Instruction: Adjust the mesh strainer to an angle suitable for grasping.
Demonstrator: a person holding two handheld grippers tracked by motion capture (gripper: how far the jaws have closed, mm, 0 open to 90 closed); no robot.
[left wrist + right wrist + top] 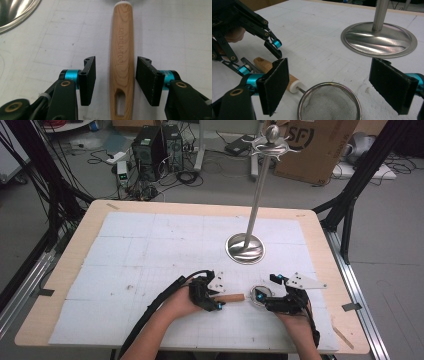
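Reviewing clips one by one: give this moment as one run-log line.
left gripper: open, jaws astride wooden handle, no contact | right gripper: open over mesh strainer | strainer flat on table | metal stand untouched

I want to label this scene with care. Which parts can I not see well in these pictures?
- Strainer: the right gripper view's bottom edge cuts off its near rim.
- Wooden handle: the left gripper view's bottom edge cuts off its holed end; the engraved words are hard to read.
- Metal stand: the hooks at its top are too small in the high view.
- Right gripper: it covers the strainer in the high view.
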